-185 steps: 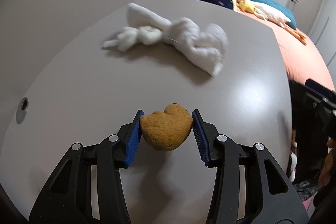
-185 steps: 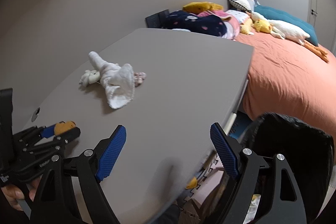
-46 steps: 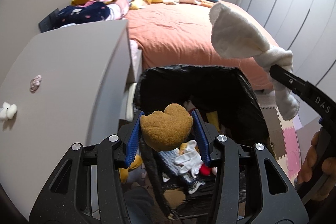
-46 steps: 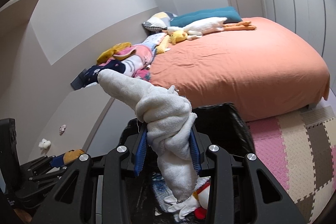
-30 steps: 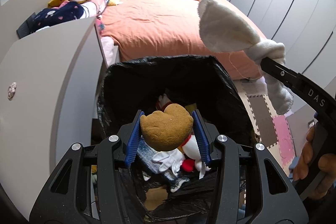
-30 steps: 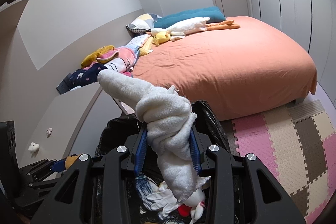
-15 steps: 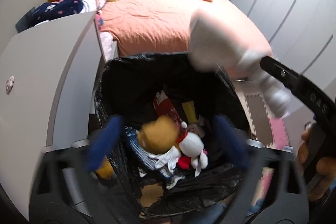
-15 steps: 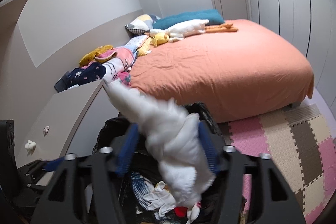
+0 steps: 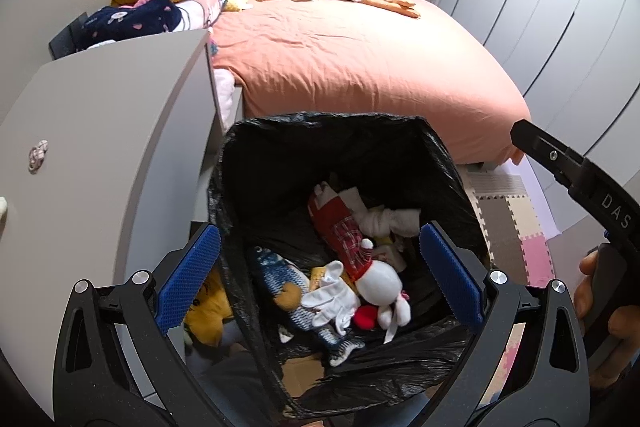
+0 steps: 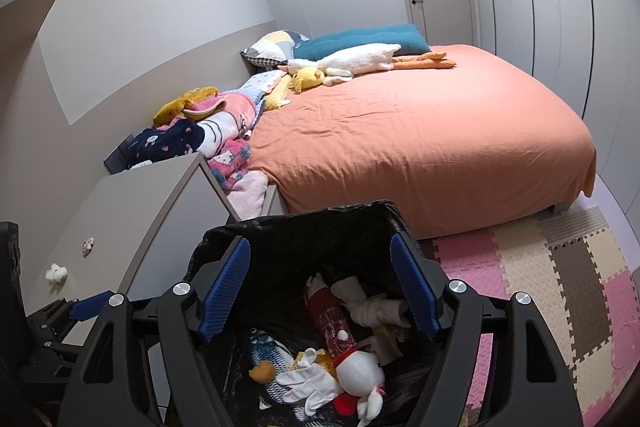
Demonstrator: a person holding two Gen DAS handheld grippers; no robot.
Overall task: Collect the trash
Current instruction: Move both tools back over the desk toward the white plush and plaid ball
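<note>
The trash bin (image 9: 332,131) has a black bag in it and stands on the floor, right beside the grey counter (image 9: 100,131) and near the orange bed (image 9: 360,67). Inside the bin lie a knotted white cloth (image 9: 390,221), a brown soft toy (image 9: 289,294), a white glove (image 9: 332,287), a striped blue fish toy (image 9: 276,267) and a red and white doll (image 9: 360,259). The brown toy lies on the fish toy, next to the glove.

The left tool (image 9: 318,265) hangs over the bin. It is wide open, and nothing is in it. The right tool (image 10: 320,285) hangs over the bin too. It is also wide open and holds nothing.

On the counter sit a small pink thing (image 9: 38,155) and a small white lump (image 10: 56,273), a little apart.
</note>
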